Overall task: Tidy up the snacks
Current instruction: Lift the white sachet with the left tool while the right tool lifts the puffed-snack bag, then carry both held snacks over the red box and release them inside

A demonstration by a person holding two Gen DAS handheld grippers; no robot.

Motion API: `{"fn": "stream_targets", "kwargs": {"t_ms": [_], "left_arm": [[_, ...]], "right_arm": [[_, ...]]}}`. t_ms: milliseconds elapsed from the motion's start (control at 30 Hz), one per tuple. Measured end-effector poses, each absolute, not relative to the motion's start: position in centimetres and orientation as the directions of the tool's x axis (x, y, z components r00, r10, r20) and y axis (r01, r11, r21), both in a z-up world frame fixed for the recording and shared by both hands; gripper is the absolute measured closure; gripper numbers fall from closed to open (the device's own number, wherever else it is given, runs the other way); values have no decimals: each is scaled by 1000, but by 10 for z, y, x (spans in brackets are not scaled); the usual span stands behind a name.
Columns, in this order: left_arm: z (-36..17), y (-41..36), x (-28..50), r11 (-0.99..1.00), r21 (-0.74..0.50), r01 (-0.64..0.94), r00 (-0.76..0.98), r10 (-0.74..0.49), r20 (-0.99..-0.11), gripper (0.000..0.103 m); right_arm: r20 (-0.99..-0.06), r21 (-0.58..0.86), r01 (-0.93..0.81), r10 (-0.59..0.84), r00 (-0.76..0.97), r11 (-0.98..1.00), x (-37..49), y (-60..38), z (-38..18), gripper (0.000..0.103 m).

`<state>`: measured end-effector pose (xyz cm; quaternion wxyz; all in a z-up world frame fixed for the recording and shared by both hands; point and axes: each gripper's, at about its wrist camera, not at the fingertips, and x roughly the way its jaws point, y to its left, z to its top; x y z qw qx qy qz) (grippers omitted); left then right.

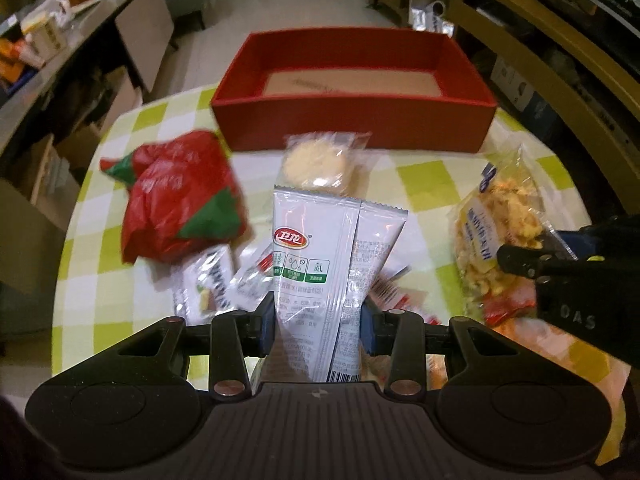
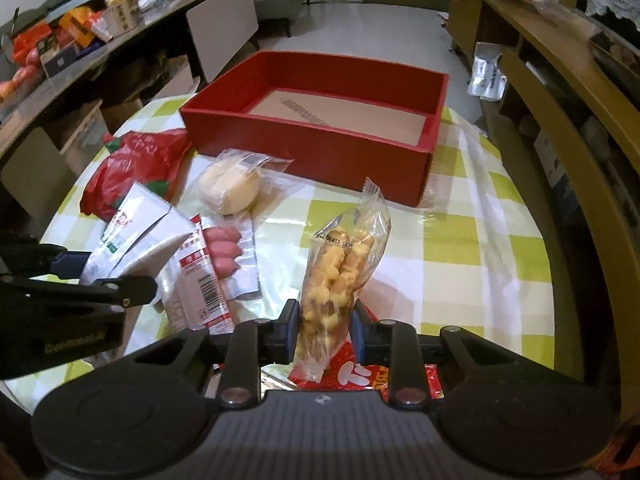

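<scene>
Fingers (image 1: 267,320) clamp a white packet (image 1: 320,264); red box (image 1: 352,128) beyond.

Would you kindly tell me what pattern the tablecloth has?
The tablecloth has a lime-green and white check, clearest in the right wrist view.

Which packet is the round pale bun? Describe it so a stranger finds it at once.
Start at the red box at the far side of the checked table. Just in front of its near wall lies a clear wrapper holding the bun. It is the only round, pale item; its neighbours are a red-and-green bag and flat white sachets.
</scene>
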<state>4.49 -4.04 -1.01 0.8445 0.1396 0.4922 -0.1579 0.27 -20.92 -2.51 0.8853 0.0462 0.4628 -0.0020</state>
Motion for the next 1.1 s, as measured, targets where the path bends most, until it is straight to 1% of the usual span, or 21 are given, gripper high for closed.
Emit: {"fn": "stream_targets", "kwargs": {"t_ms": [100,333,467,767,833,967,1100], "left_arm": [[-6,-53,47,912,71,404,469,-140,-872,55],[7,-72,55,902,75,424,505,-167,-847,55],[5,-72,74,907,31,420,486,-196,-852,55],[12,-76,102,918,14,397,506,-206,-837,55],[13,-77,105,919,0,395,501,-215,-838,55],[19,-83,105,913,2,407,511,-226,-830,55],[19,-90,108,911,2,412,512,-230,-828,55]], "right_arm": [[-799,102,60,45,600,993,1,-219,-15,70],[-783,152,90,64,619,984,9,-232,-5,71],[-780,170,117,61,622,978,19,-238,-3,72],[-744,205,117,77,664,972,33,-243,13,73],[-731,218,119,82,678,969,32,-246,18,75],[-717,241,119,94,691,963,35,-250,25,84],[-752,233,113,106,651,966,41,-248,12,86]]}}
